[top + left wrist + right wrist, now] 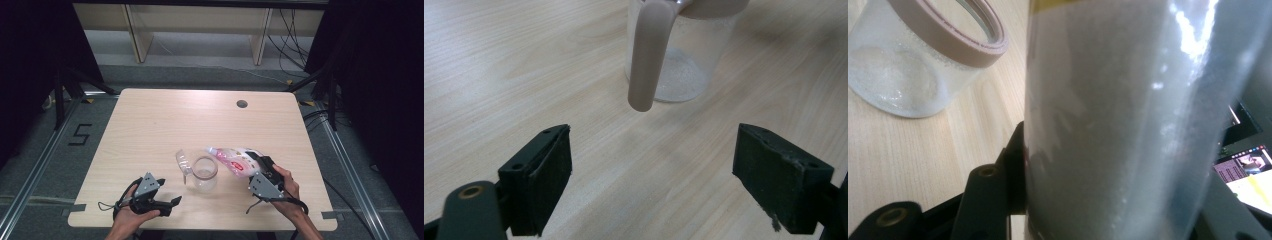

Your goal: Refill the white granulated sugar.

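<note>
A clear jar (204, 172) with a brown rim stands open at the table's front middle, its flip lid (182, 161) raised to the left. My right gripper (259, 165) is shut on a clear container of white grains (234, 159) with a pink label, which lies tilted with its narrow end toward the jar's mouth. In the right gripper view the container (1118, 125) sits between the jaws of the right gripper (1118, 205), with the jar (923, 55) at upper left. My left gripper (175, 201) rests open near the front edge, and in its own view its jaws (654, 185) face the jar's brown handle (649, 55).
The wooden table (150, 125) has a round cable hole (242, 104) at the back right. Black curtains and stands flank both sides. A few white grains lie in the bottom of the jar (681, 75).
</note>
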`<act>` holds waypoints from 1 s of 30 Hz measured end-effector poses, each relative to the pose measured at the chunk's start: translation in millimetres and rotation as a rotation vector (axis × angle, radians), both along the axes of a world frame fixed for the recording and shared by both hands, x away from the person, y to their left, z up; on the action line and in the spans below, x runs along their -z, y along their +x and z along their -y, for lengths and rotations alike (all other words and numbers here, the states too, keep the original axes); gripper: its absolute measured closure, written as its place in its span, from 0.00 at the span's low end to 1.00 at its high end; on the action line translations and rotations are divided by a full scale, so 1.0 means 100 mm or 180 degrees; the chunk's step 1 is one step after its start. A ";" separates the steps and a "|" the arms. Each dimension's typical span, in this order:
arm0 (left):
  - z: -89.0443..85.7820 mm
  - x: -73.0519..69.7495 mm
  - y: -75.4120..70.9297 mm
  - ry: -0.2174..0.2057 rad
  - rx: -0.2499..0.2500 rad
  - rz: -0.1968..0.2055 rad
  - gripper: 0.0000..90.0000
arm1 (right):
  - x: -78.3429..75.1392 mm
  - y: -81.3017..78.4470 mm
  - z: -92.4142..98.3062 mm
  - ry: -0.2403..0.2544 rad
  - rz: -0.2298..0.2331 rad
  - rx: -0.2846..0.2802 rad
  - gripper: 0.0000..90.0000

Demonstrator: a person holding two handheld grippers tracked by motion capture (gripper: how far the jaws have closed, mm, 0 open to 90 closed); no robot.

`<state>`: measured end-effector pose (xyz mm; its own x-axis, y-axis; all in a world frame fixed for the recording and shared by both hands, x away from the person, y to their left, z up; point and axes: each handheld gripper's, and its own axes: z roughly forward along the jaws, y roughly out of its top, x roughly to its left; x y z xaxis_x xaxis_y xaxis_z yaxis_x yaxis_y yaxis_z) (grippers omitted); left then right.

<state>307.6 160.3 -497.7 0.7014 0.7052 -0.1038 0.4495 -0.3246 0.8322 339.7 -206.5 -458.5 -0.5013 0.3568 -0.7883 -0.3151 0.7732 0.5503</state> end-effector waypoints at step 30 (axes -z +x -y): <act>0.00 0.00 0.00 0.0043 -0.0004 0.0015 0.17 | 0.00 -0.10 -0.15 -0.1296 0.0908 -0.0089 0.60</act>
<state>307.4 160.6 -498.0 0.7010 0.7074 -0.0910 0.4460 -0.3352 0.8299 329.3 -191.6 -458.3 -0.2503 -0.0191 -0.9680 -0.4329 0.8965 0.0943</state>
